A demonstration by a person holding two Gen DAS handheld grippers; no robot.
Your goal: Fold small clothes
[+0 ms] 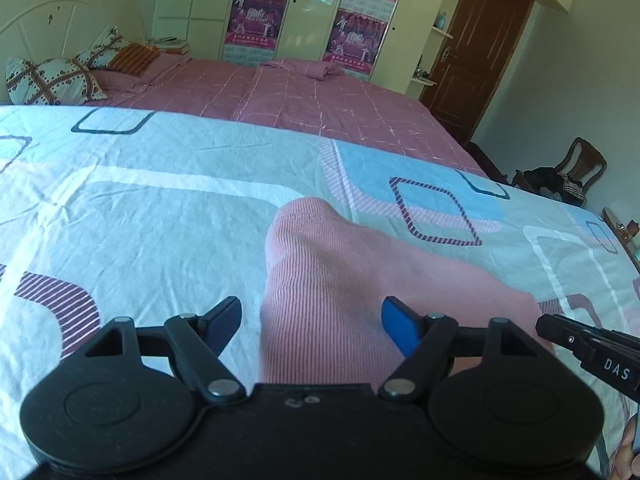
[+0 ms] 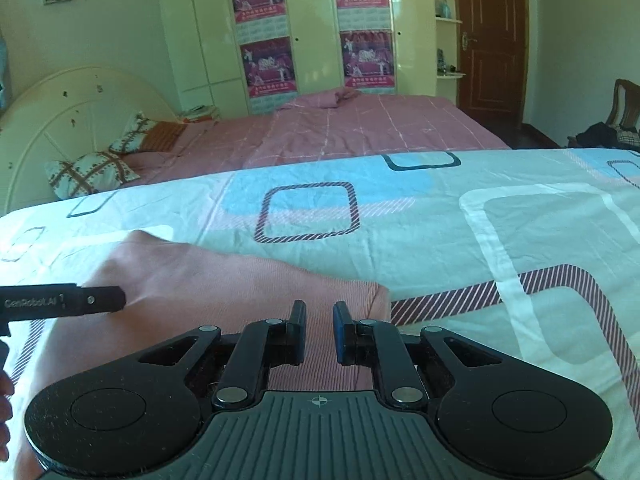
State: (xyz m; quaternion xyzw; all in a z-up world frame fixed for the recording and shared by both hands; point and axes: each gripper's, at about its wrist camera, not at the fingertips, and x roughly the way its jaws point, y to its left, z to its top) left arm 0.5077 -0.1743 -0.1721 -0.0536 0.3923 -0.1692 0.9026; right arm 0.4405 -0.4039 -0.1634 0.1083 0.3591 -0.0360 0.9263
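Left wrist, pink garment (image 1: 340,280) beneath spread left hand-held gripper (image 1: 312,320)

Garment (image 1: 340,280) on sheet (image 1: 140,220), bed (image 1: 320,100) behind (wardrobe (image 1: 308,8) beyond)

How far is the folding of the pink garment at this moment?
Done: the pink ribbed garment lies on the patterned sheet, and its far end looks rounded like a fold. In hand: nothing is gripped. The left gripper is open over the cloth; the right gripper is nearly shut, with no cloth pinched. Left: further folds, probably; whether other clothes wait cannot be seen.
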